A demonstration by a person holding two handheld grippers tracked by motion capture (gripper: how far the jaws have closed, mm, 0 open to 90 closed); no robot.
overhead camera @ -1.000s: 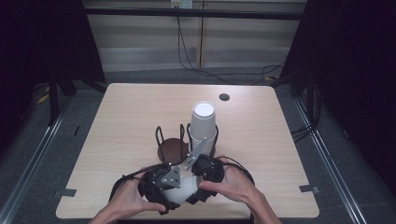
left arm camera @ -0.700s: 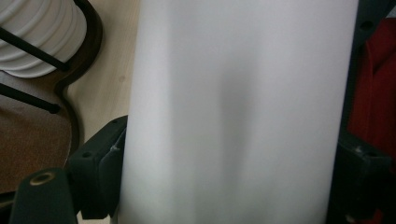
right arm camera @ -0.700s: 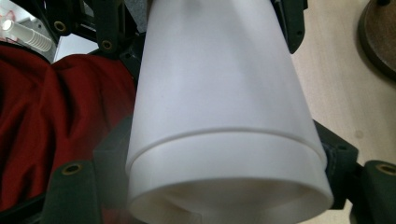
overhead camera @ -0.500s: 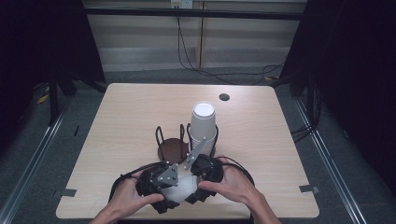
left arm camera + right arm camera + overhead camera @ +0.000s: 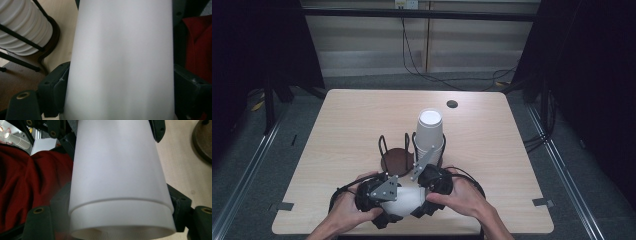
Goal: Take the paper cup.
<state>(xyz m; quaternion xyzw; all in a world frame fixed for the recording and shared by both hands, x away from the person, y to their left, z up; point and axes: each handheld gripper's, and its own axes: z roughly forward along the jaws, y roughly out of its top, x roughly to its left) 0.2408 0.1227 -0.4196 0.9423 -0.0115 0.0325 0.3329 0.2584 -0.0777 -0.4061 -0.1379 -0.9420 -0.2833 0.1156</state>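
Near the table's front edge lies a white paper cup [image 5: 404, 201], held sideways between both grippers. In the right gripper view a step on the cup [image 5: 120, 195] shows one cup nested inside another. My left gripper [image 5: 120, 96] has its jaws against the cup's two sides; they have just been opening slightly with the cup still between them. My right gripper [image 5: 120, 212] is shut on the wide rim end. Behind them a stack of white cups [image 5: 430, 132] stands upside down in the right bay of a black wire holder [image 5: 384, 145].
The holder's left bay has a bare brown base [image 5: 396, 160]. A black grommet [image 5: 452, 104] sits at the table's far edge. Red cloth [image 5: 25, 182] lies close behind the cup, off the table's front edge [image 5: 312, 231].
The left gripper has shifted slightly along the cup. Both hands stay near the front edge with the cup between them.
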